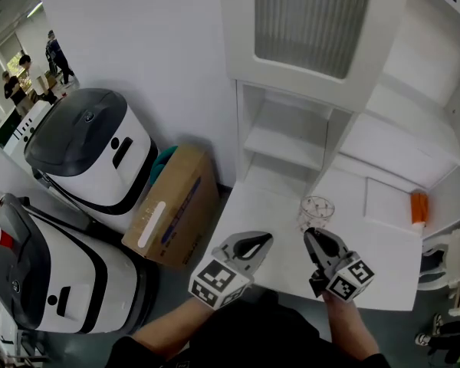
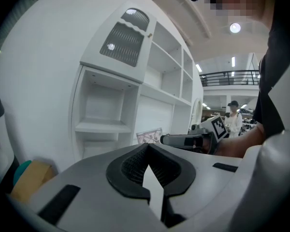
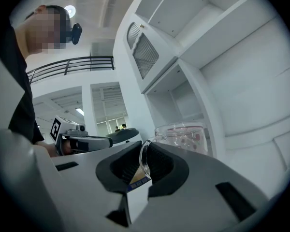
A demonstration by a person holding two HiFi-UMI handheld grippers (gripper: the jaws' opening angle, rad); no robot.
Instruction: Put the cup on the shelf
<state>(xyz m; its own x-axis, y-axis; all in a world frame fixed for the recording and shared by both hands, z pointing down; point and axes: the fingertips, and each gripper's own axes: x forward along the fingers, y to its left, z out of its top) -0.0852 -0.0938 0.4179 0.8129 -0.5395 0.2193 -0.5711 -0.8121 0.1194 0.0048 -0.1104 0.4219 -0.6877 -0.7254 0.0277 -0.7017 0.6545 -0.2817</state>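
A clear glass cup (image 1: 316,210) with a small red pattern stands at the white counter (image 1: 253,213) in front of the white shelf unit (image 1: 287,146). My right gripper (image 1: 311,234) is shut on the cup's handle. In the right gripper view the handle (image 3: 143,159) sits pinched between the jaws and the cup body (image 3: 181,137) rises just beyond the right gripper (image 3: 145,148). My left gripper (image 1: 266,238) hovers left of the cup, shut with nothing in it. Past the left gripper (image 2: 147,147) in its own view, the cup (image 2: 150,136) and the right gripper (image 2: 186,140) show.
Two white-and-grey machines (image 1: 88,152) (image 1: 54,278) and a cardboard box (image 1: 172,205) stand on the floor at left. A cabinet door with ribbed glass (image 1: 310,21) hangs open above the shelves. An orange object (image 1: 419,208) lies on the counter at right. People stand far off.
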